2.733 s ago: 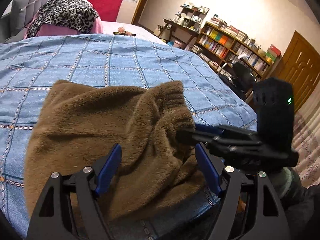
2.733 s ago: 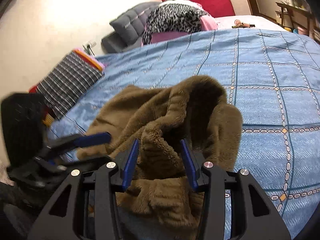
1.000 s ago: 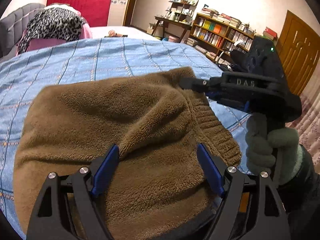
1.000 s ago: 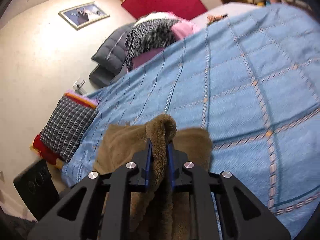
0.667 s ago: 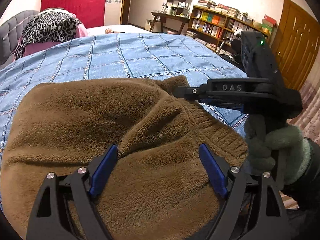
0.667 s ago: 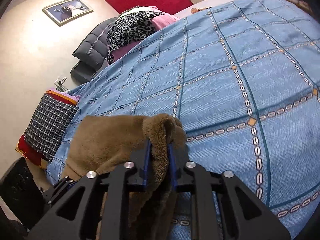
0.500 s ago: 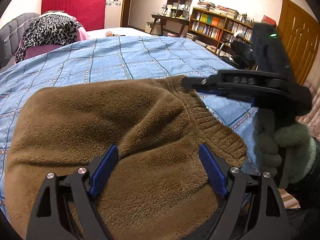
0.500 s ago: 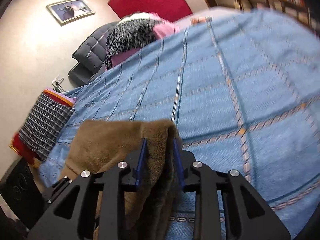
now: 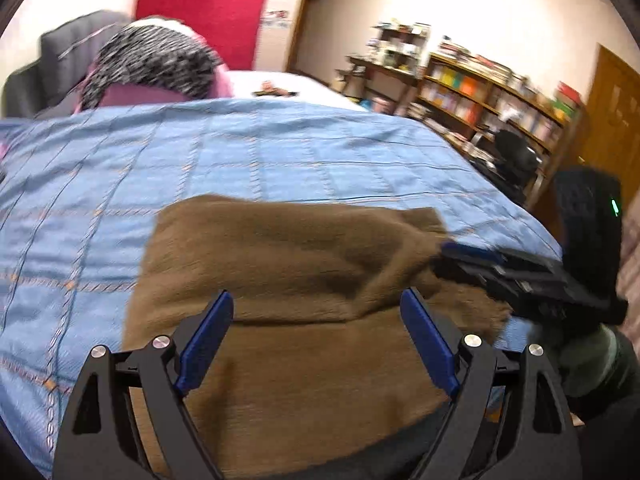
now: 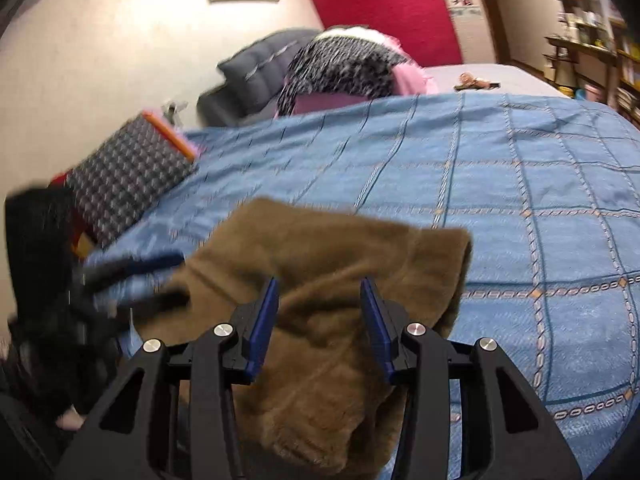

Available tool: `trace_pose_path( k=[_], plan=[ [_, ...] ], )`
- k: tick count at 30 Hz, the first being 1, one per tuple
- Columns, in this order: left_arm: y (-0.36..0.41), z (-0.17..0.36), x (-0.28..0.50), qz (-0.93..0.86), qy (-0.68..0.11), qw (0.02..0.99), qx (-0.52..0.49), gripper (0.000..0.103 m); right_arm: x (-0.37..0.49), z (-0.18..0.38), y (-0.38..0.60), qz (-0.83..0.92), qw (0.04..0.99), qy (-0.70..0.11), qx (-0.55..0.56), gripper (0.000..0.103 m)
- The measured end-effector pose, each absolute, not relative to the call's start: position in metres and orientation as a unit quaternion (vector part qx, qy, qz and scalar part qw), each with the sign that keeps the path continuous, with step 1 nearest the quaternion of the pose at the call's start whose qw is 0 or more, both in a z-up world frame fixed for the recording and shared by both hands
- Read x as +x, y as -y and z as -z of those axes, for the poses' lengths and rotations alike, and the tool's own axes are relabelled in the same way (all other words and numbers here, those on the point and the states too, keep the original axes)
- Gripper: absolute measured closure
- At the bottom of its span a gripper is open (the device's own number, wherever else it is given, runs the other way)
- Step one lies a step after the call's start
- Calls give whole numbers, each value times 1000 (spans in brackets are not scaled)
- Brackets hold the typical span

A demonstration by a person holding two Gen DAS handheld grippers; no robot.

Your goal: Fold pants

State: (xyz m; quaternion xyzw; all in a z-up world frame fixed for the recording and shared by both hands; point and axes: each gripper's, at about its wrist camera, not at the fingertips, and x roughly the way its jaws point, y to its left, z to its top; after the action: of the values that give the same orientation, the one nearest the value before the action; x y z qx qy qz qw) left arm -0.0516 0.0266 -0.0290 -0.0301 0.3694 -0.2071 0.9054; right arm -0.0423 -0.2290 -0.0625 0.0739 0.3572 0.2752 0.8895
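The brown fleece pants [image 9: 304,280] lie in a folded bundle on the blue checked bedspread [image 9: 248,160], at the near edge of the bed, filling the lower middle of both views. In the left wrist view the left gripper [image 9: 316,332] sits at the bottom of the frame with its blue-padded fingers [image 9: 206,336] spread wide apart over the fabric, holding nothing. The right gripper [image 9: 472,258] shows at the right edge of that view, its tips close against the right side of the pants, carried by a hand in a grey-green glove [image 9: 588,360].

In the right wrist view the right gripper [image 10: 320,312] has its fingers [image 10: 264,320] parted with a clear gap between them; the pants [image 10: 340,264] lie under and beyond them, not pinched. The left gripper [image 10: 136,280] appears blurred at the left edge, near the left side of the bundle.

Toward the top of the frames sit a leopard-print cover [image 10: 340,64] on a pink pillow, a dark grey headboard [image 10: 256,72] and a red wall panel [image 10: 384,12]. A checked cushion [image 10: 128,180] lies at the left of the right wrist view, and bookshelves [image 9: 492,92] stand at the upper right of the left wrist view.
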Motion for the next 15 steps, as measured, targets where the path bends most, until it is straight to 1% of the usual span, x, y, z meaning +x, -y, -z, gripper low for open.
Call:
trace_pose_path(
  k=[2,6,10,15],
  plan=[
    [-36,38,-52,199,-379,903,-34,18,-45,74,229,-265,890,-368,51,59],
    [-44,65,-54,186,-396,899,-25,18,-45,98,233,-265,885,-380,39,60],
    [-39,78,-63,188,-379,906,-5,18,-47,113,230,-264,884,-384,28,60],
    [-35,94,-66,193,-362,912,7,16,-54,124,237,-274,888,-367,27,59]
  ],
)
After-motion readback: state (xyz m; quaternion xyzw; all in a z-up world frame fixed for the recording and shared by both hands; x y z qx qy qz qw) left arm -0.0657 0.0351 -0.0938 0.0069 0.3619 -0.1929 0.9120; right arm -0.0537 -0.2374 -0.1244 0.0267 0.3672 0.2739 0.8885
